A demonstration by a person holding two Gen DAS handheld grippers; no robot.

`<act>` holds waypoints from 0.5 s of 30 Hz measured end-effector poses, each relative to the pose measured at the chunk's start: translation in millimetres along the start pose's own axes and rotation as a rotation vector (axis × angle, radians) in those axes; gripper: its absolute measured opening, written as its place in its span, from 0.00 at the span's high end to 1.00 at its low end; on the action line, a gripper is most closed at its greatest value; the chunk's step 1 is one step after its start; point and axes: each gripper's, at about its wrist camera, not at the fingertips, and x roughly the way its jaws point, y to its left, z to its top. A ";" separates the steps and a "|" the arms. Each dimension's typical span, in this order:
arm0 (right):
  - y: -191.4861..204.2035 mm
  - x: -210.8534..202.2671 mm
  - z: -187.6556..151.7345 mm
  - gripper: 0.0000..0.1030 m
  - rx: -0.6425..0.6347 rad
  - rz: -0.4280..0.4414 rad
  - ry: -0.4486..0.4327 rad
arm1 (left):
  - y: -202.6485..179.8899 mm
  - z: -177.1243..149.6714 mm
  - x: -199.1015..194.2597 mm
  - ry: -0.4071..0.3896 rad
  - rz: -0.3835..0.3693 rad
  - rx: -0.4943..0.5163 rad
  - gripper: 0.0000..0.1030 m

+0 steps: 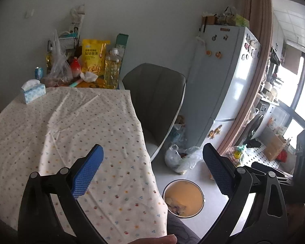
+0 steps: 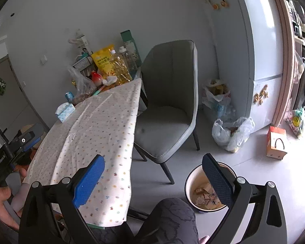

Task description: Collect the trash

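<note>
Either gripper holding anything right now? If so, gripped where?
Nothing held. The left gripper and right gripper both have jaws spread wide with nothing between the pads; scraps already lie in the trash bin on the floor.

Left gripper: two black fingers, each faced with a blue pad of fine waffle texture.
Left linkage: black angular arms with silver round pivot screws; triangular cut-outs in the outer arms.
Right gripper: same build, black frame, blue textured pads, silver pivot screws.
Left gripper body seen from the right wrist view: black housing with small white lettering along its side, a blue part and a round screw.
Clothing: dark grey trousers with a darker swirling pattern over the knee.
</note>
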 end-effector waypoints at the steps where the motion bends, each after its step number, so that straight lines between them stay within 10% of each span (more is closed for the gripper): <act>1: 2.4 -3.2 0.0 0.08 -0.006 0.003 -0.005 | 1.0 -0.1 -2.7 -0.004 0.002 0.003 0.06; 15: 22.7 -27.8 -0.5 0.08 -0.050 0.019 -0.047 | 4.6 1.9 -30.5 -0.038 0.032 0.016 0.06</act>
